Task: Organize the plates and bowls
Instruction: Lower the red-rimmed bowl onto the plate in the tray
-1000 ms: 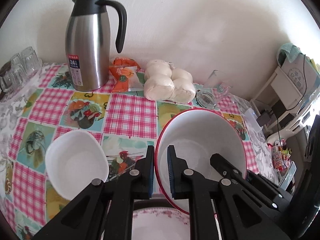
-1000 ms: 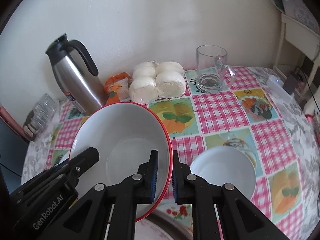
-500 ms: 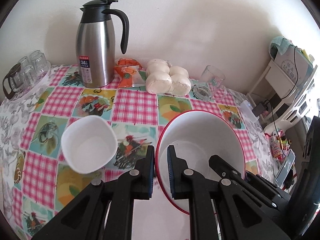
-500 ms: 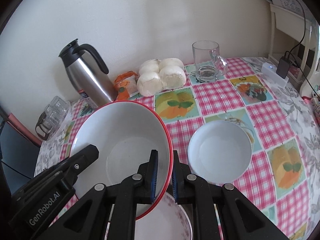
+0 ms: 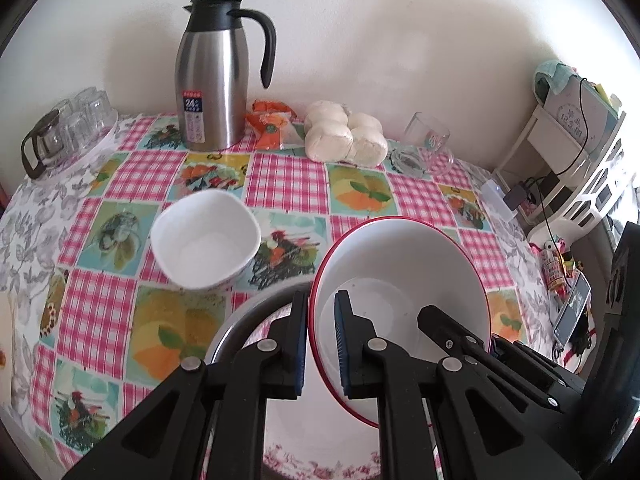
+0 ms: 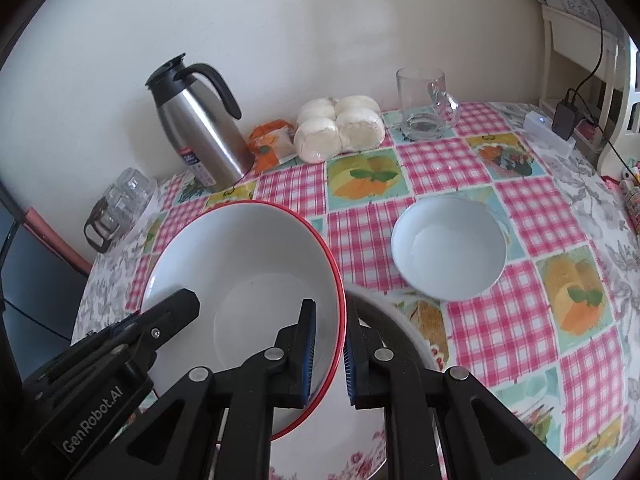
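Both grippers, left [image 5: 322,344] and right [image 6: 329,354], clench the bowl [image 6: 240,264] rim at lower centre; glazed, breakable, probably slippery.

Note that the floral-edged plate [image 5: 280,432] below the grippers is cut off by the lower picture edge in both wrist views, and your left gripper [image 5: 322,344] covers most of it. The near wall of the red-rimmed bowl [image 5: 400,280] is hidden behind the gripper fingers [image 5: 352,344]. The glass cups [image 6: 120,200] at the far counter edge are too distorted to count. The small items on the shelf unit [image 5: 568,128] are probably chargers and cables; you cannot read the labels.
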`<state>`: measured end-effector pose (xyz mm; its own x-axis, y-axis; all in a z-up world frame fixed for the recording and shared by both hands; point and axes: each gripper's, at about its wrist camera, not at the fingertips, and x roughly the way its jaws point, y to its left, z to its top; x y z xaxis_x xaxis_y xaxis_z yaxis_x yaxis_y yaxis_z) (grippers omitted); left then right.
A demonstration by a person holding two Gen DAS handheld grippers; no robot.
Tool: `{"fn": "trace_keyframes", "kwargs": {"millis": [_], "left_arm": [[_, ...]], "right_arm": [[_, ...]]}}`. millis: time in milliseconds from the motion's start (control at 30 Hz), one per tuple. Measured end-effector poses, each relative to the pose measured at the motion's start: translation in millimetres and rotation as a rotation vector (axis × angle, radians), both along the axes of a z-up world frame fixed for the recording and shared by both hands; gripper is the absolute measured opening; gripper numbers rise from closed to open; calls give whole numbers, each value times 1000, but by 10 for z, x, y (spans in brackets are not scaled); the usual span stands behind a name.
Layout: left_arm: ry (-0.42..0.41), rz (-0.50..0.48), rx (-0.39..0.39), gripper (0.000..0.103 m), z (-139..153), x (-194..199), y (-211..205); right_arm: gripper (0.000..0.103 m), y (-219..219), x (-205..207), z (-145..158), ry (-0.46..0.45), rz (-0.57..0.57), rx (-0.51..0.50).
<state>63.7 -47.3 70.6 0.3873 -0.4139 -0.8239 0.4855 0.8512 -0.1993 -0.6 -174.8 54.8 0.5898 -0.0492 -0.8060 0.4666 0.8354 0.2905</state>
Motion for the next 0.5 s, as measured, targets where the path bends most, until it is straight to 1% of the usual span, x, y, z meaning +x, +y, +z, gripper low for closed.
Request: {"fn": "trace_keyframes", "kwargs": {"millis": [367, 500], "left_arm": [[59, 3, 42, 12, -166, -64, 36], [101, -3, 87, 13, -332, -30, -34]], "right_arm": [[15, 60, -88, -193, 57, 8, 35], [15, 42, -64, -325, 102, 9, 34]]}}
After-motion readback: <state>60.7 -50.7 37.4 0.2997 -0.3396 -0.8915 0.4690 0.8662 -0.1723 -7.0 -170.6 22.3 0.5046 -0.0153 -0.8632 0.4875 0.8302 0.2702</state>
